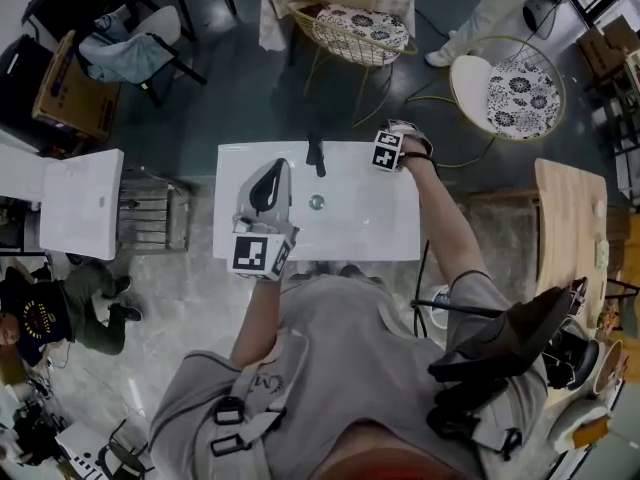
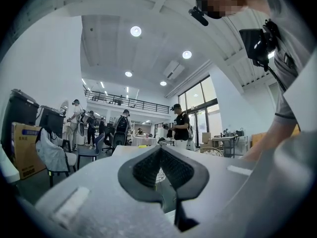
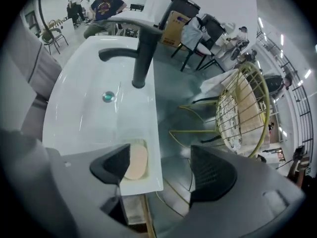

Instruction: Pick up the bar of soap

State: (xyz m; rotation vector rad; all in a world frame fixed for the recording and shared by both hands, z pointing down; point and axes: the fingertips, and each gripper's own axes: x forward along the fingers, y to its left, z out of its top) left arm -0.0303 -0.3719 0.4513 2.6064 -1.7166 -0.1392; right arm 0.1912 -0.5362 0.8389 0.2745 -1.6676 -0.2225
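Lying in the dish: bar of soap (image 3: 137,161), a pale peach oval, flat in a shallow recess at one corner of the basin's rim
Basin (image 1: 360,230): white and rectangular, right in front of the person, with a round drain (image 1: 316,202) in the middle of the bowl
Faucet (image 1: 316,155): black, upright on the far rim, spout reaching over the bowl; shares that rim with the soap's recess
Right gripper (image 3: 161,165): points steeply down over the far right corner of the basin, tongs spread wide and pinching nothing
Right pads: one pad (image 3: 111,165) hides one edge of the soap; the other pad (image 3: 213,175) hangs out past the basin's side, above the floor
Left gripper (image 2: 159,150): held level above the left part of the basin, near its front edge; tongs pressed together at the tips, nothing between them
Surroundings: gold wire chair (image 1: 355,30) with a patterned cushion beyond the basin; a second white basin (image 1: 80,203) off to the left; people standing far back in the left gripper view
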